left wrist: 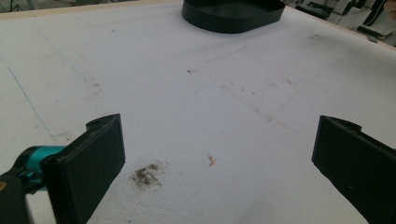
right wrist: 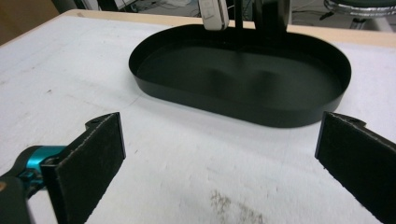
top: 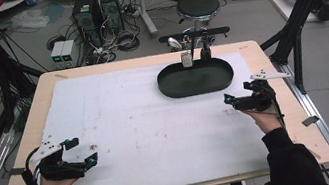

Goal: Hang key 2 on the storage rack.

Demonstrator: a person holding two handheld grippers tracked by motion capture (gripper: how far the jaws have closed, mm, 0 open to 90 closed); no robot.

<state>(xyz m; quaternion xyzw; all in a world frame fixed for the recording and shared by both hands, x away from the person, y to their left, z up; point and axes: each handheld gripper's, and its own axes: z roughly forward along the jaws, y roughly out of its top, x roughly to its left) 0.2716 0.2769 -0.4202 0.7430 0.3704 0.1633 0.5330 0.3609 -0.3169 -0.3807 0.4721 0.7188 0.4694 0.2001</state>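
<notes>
Facing the black tray (right wrist: 243,109) w/ your right claw (right wrist: 219,163) spread and empty; tray sits far-centre on the surface (top: 148,125); left claw (top: 81,151) also spread, well apart; approach the rim low & square.

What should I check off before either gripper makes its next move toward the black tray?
1. Left gripper open, nothing held: ok.
2. Right gripper open, nothing held: ok.
3. Black tray sits flat on the white mat, nothing inside: ok.
4. Path from right gripper to tray free of things: ok.
5. Small tags hang from the stand at the tray's far rim, touching it or not: cannot tell.
</notes>
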